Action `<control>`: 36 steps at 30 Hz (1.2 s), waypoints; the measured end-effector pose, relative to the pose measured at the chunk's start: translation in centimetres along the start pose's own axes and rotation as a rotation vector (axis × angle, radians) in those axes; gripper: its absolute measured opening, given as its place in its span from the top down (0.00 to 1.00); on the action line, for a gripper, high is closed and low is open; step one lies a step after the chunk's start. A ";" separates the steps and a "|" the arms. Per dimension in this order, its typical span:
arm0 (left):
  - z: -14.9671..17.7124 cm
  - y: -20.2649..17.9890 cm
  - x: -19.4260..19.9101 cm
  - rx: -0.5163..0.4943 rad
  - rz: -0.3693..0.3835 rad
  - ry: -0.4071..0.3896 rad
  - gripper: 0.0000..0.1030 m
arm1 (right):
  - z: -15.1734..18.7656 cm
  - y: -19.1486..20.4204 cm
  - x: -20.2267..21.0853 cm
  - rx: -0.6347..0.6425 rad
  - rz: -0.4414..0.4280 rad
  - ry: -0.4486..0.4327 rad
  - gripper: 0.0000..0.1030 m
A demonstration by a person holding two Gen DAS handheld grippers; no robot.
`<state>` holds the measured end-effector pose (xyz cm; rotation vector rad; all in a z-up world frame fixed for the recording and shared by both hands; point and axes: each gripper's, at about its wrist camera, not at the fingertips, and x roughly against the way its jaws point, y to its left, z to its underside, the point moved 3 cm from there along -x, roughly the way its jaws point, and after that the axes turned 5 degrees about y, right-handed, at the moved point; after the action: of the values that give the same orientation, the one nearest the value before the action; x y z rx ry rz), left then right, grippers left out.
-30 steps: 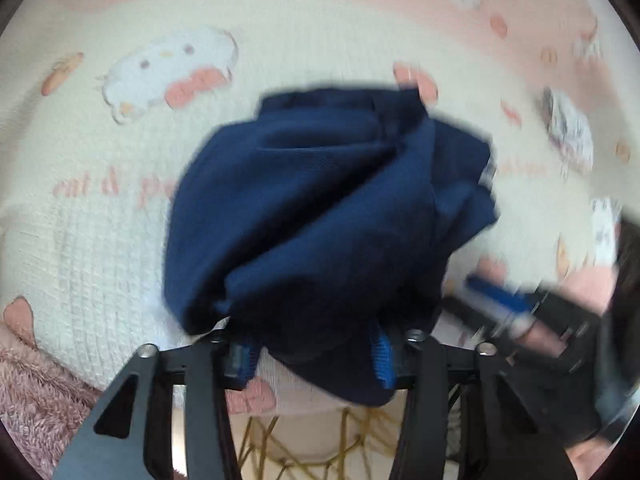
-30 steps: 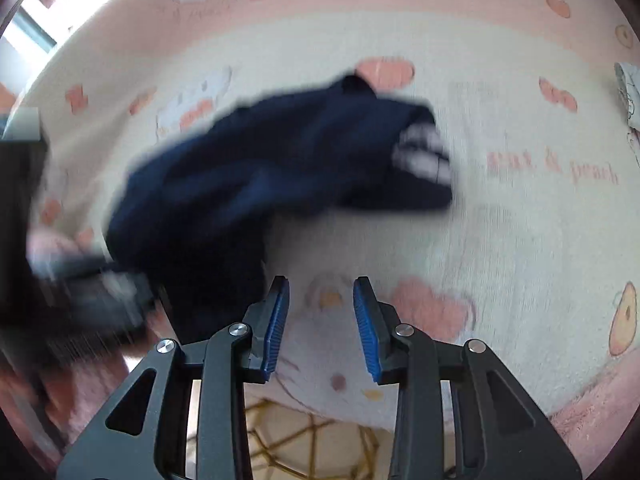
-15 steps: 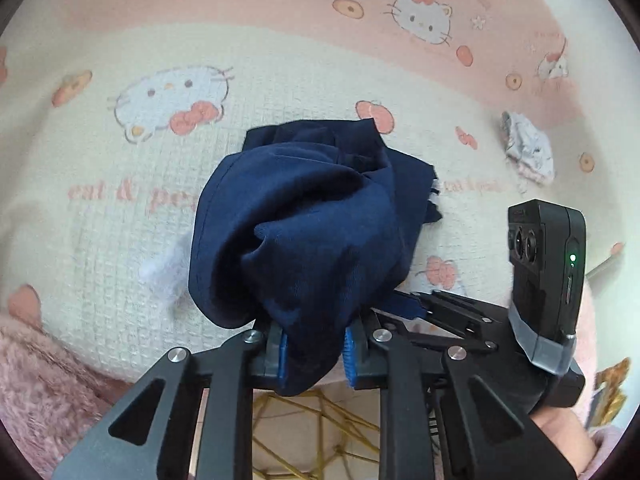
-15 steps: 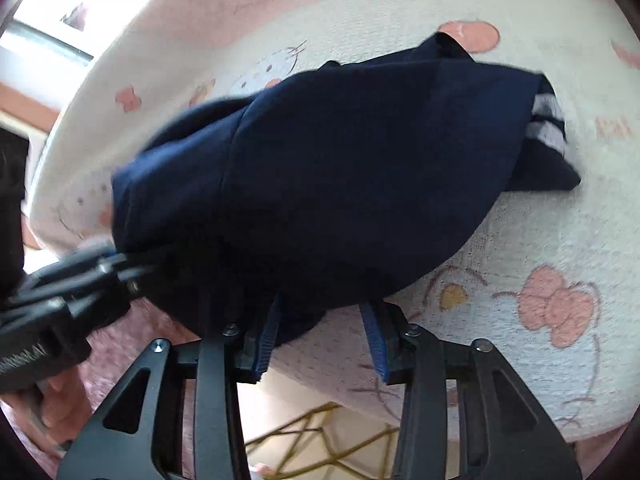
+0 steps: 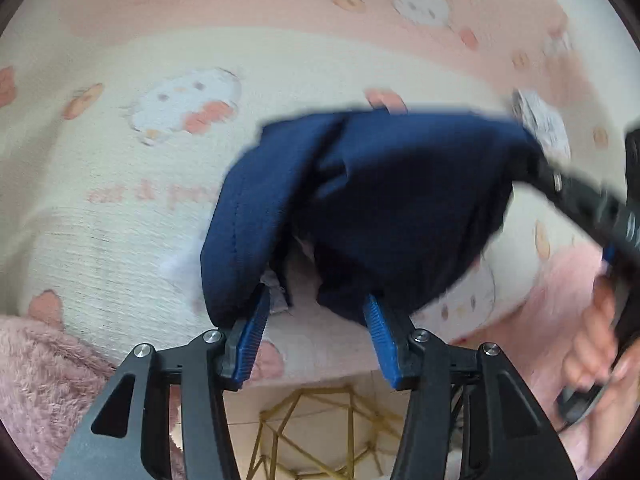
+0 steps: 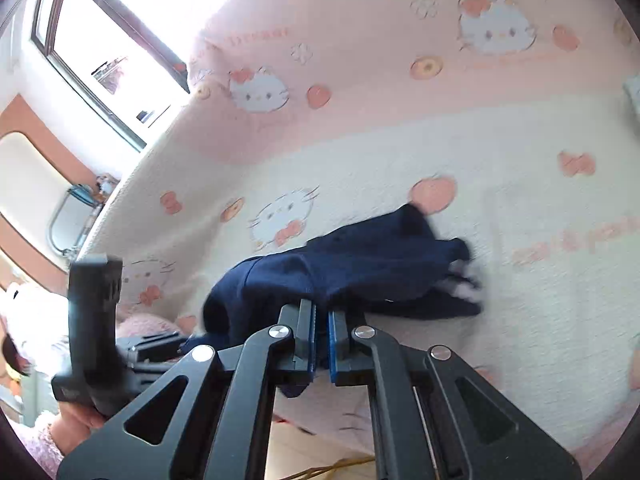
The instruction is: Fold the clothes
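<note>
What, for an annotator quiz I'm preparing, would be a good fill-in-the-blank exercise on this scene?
1. The bunched garment is dark ___ in colour.
2. Under it spreads a blanket printed with white cartoon ___ faces wearing bows.
3. At the blanket's lower left edge in the left wrist view lies a fluffy ___ fabric.
Missing words: blue; cat; pink.

left gripper (image 5: 316, 344): jaws apart, just opened wider | right gripper (image 6: 321, 344): jaws just closed together
</note>
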<state>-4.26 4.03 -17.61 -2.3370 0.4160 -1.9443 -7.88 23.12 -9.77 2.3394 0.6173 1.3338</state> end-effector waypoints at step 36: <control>0.3 -8.8 -4.2 -0.345 -0.079 0.010 0.40 | 0.0 -2.2 -1.8 0.047 0.230 0.254 0.84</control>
<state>-3.21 13.55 -19.68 -2.5820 0.7240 -2.0621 -9.11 23.99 -12.17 2.3538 0.4657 1.7555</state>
